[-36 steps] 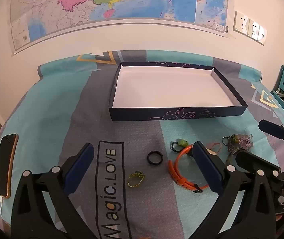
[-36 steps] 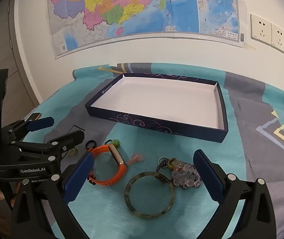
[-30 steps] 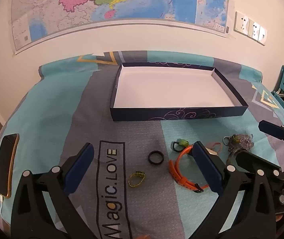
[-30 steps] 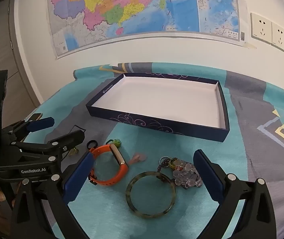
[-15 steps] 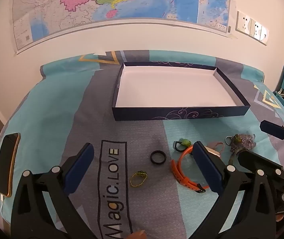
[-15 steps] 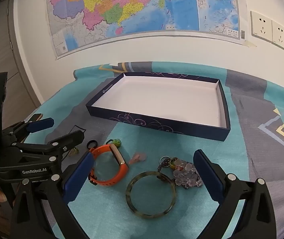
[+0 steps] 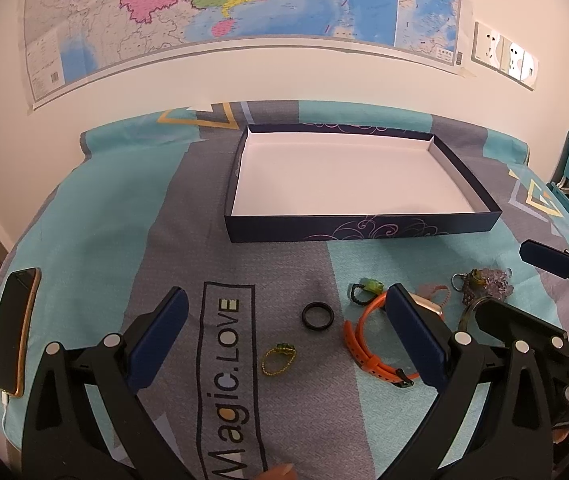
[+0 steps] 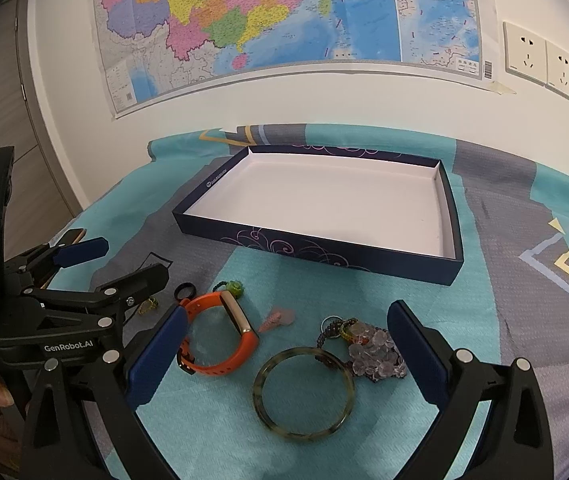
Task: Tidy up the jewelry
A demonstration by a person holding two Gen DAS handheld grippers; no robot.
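With the shallow navy cardboard box [image 8: 324, 256] empty, sorting has not begun: both the left tool [image 7: 284, 328] and right tool [image 8: 284, 344] hover spread and empty-handed, so next comes pinching the mottled green bangle [image 8: 303, 390].

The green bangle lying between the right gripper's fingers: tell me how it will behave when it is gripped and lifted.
The green bangle looks like a rigid, glossy hoop, so it should keep its shape but may slip on the fingers. It lies flat on the cloth, so catching its edge may be awkward. Its rim touches the bead charm, which may shift.
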